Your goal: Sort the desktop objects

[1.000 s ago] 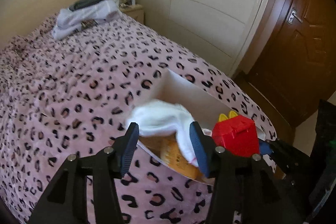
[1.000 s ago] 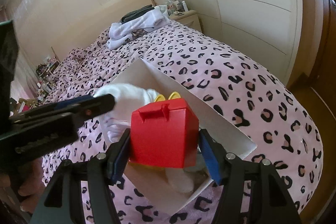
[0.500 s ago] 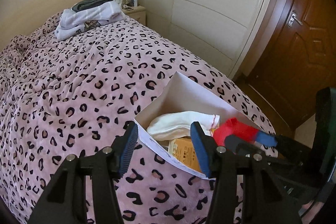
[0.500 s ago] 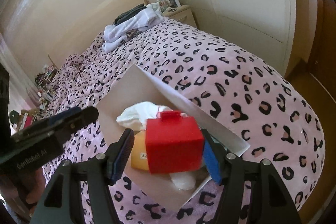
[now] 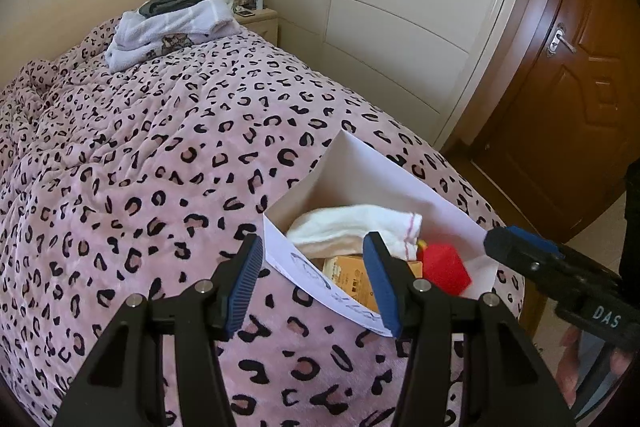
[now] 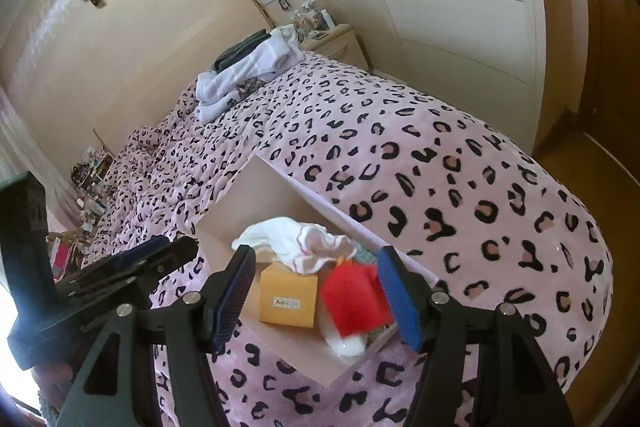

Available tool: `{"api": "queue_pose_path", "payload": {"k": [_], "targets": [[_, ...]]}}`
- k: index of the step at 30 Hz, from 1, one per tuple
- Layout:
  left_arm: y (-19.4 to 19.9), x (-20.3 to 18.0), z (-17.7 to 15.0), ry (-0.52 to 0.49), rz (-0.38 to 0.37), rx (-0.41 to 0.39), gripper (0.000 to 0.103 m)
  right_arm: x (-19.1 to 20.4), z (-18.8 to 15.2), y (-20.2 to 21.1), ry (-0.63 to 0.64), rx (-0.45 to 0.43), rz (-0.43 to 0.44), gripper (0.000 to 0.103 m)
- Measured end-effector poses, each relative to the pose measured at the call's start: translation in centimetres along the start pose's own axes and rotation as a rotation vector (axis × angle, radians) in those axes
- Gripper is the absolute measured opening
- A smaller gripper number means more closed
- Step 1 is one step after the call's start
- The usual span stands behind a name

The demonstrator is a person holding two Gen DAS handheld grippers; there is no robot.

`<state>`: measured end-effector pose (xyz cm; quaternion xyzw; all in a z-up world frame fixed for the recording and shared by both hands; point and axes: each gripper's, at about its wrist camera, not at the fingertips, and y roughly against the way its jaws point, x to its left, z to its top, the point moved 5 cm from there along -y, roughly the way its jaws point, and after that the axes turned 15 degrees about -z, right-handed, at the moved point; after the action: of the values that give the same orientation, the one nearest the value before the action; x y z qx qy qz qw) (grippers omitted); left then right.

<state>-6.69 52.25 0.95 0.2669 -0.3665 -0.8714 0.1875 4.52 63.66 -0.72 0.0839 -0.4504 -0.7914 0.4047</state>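
A white cardboard box lies on the pink leopard bedspread near the bed's foot. Inside it lie a white cloth, an orange carton and a red toy box, blurred in the right wrist view. My left gripper is open and empty, above the box's near wall. My right gripper is open and empty, above the box, with the red toy box just under its right finger.
The bedspread covers the whole bed. Folded white and dark laundry lies at the head. A nightstand with bottles stands beyond it. White wardrobe doors and a brown door are on the right.
The left gripper let the white cloth drop into the box and drew back. The right gripper opened and released the red toy box into the box, then rose.
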Motion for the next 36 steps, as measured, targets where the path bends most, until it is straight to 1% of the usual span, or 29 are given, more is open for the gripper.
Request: {"api": "queue_pose_path", "payload": {"k": [4,9,11,12,13,15,17,21,26,28,31,36], "targets": [[-0.1,-0.5,-0.6,-0.011,-0.004,0.012,0.053,-0.1,-0.6,0.2,-0.002,0.006,-0.023,0.065],[0.3,-1.7,-2.1,-0.034,-0.008,0.022,0.054,0.6,-2.3,1.0,0.012,0.0,-0.068,0.065],[0.7,-2.3,-2.8,-0.049,0.0,0.016,0.057,0.6,-3.2,1.4,0.012,-0.007,-0.102,0.065],[1.0,-2.7,-3.2,-0.06,0.007,0.01,0.064,0.6,-3.6,1.6,0.011,-0.01,-0.121,0.065],[1.3,-3.1,-3.7,-0.075,0.018,0.0,0.067,0.5,-4.0,1.8,0.01,-0.013,-0.142,0.065],[1.8,-3.6,-4.3,-0.096,0.036,-0.012,0.068,0.3,-5.0,2.3,0.005,-0.025,-0.192,0.065],[2.2,-3.6,-4.8,-0.111,0.041,-0.018,0.069,0.1,-6.0,2.6,-0.002,-0.032,-0.234,0.065],[2.9,-3.5,-5.8,-0.14,0.05,-0.03,0.081,-0.4,-8.1,3.1,-0.037,-0.047,-0.299,0.065],[3.6,-3.3,-7.0,-0.174,0.057,-0.047,0.084,-0.2,-10.1,3.8,-0.09,-0.078,-0.359,0.065],[3.6,-2.7,-7.3,-0.186,0.051,-0.058,0.088,0.1,-10.6,3.9,-0.114,-0.109,-0.391,0.065],[3.5,-1.8,-8.0,-0.2,0.043,-0.071,0.089,0.8,-11.2,3.7,-0.127,-0.145,-0.424,0.065],[3.3,0.2,-9.1,-0.182,0.032,-0.068,0.089,2.5,-11.9,2.7,-0.1,-0.149,-0.452,0.065]]}}
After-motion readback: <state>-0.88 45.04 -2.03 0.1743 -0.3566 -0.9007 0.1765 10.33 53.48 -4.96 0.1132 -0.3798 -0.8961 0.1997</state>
